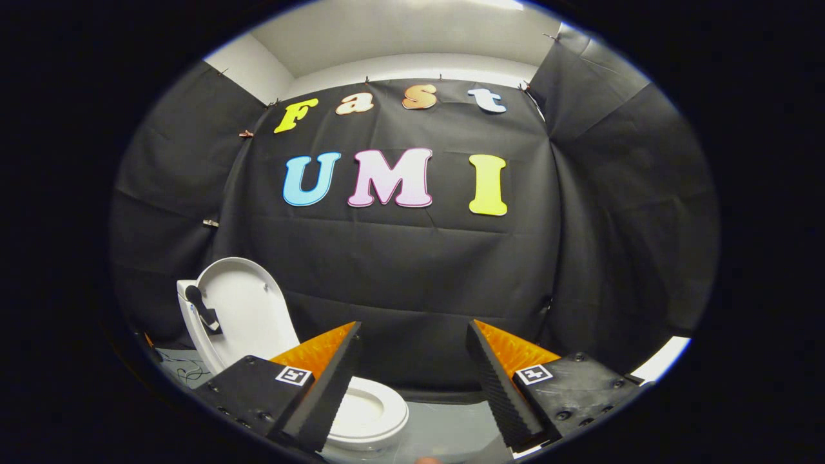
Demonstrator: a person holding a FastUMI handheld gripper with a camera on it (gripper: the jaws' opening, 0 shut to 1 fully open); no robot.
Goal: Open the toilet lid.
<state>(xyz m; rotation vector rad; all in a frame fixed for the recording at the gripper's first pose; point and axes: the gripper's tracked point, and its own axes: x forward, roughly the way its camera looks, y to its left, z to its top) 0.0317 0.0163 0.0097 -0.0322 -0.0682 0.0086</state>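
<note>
Black cloth backs the toilet (361, 412). Its lid (248, 309) already stands upright behind the seat (370, 407). My gripper (412, 380) hangs spread, empty, right of it. Lid seems balanced; a nudge might drop it.

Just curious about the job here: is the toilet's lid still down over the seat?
No. The lid stands raised behind the seat, whose ring lies uncovered beside the open gripper, which holds nothing.

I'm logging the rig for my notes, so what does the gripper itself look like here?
The gripper has two wedge-shaped jaws with ribbed inner faces, standing apart. Each sits on a dark block with screw heads and a small square black-and-white marker tag on top.
</note>
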